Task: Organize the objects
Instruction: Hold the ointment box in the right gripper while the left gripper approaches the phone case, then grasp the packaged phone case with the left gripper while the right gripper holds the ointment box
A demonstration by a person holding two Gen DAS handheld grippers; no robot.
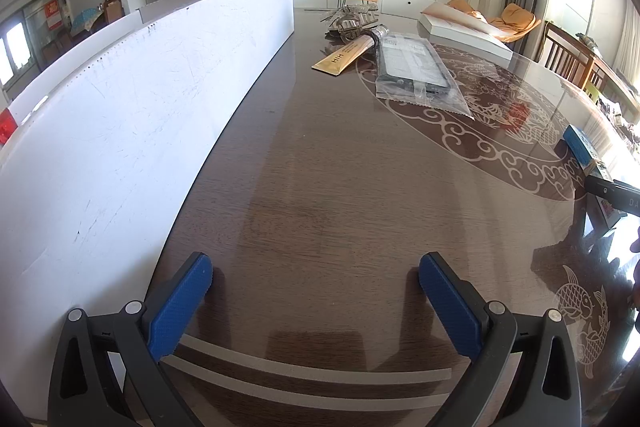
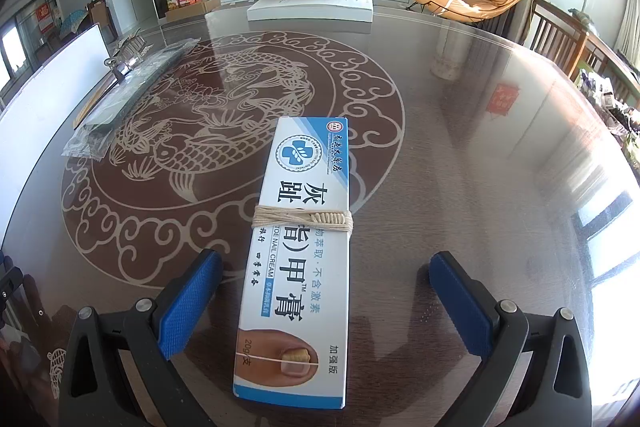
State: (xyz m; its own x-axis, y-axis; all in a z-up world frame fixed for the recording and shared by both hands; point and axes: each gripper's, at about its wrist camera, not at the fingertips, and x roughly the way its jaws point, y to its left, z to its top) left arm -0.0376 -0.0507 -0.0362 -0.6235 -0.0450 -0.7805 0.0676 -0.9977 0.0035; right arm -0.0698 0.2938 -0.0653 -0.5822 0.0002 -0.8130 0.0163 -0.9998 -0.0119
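Observation:
A white and blue nail cream box [image 2: 298, 251], wrapped with beige string, lies flat on the glass-topped table. My right gripper [image 2: 326, 291] is open, its blue fingers on either side of the box's near half without touching it. The box also shows at the right edge of the left wrist view [image 1: 578, 145]. My left gripper [image 1: 316, 291] is open and empty above bare table, next to a long white box [image 1: 132, 115] on its left. Farther off lie a plastic-bagged dark item [image 1: 416, 67], a gold packet [image 1: 346, 57] and a metal clip piece [image 1: 352, 21].
A flat white box [image 2: 312, 3] sits at the table's far edge; it also shows in the left wrist view [image 1: 464, 31]. The bagged item [image 2: 120, 99] lies left of the fish pattern. Wooden chairs [image 2: 560, 35] stand at the right.

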